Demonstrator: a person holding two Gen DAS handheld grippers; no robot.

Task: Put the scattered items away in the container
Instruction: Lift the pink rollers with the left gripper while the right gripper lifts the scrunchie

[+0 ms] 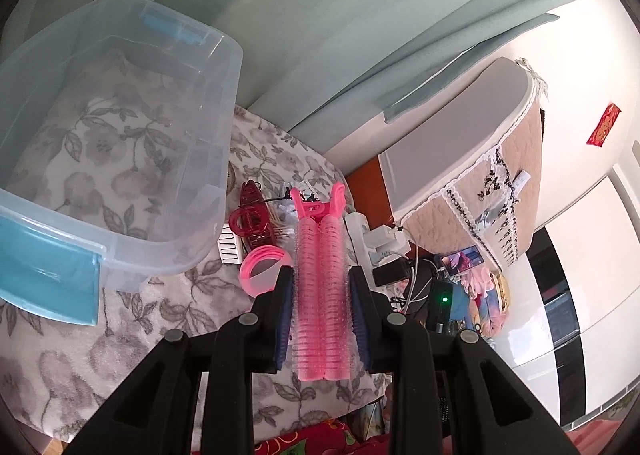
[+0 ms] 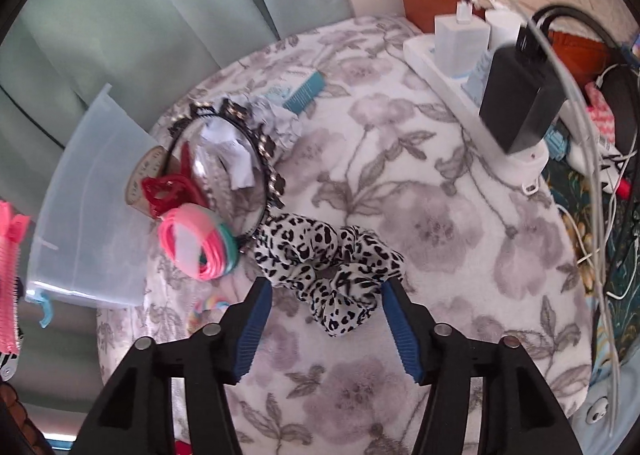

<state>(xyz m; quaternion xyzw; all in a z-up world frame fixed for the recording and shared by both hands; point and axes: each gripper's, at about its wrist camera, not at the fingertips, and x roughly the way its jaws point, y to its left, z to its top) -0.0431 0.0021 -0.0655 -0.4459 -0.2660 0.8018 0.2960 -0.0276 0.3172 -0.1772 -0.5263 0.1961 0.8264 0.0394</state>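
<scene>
Left wrist view: my left gripper point(image 1: 320, 295) is clenched on a pink hair-roller clip point(image 1: 320, 287) at frame centre, with the clear container point(image 1: 224, 55) at the upper left. In the right wrist view, my right gripper point(image 2: 326, 291) stands released, its jaws either side of the leopard scrunchie point(image 2: 332, 275) on the floral blanket point(image 2: 440, 215).

A lived-in home bedroom: grey floral fleece blanket point(image 2: 420, 183), pale green curtains point(image 1: 320, 15), white power strip crowded with chargers point(image 2: 452, 79), scattered hair accessories
</scene>
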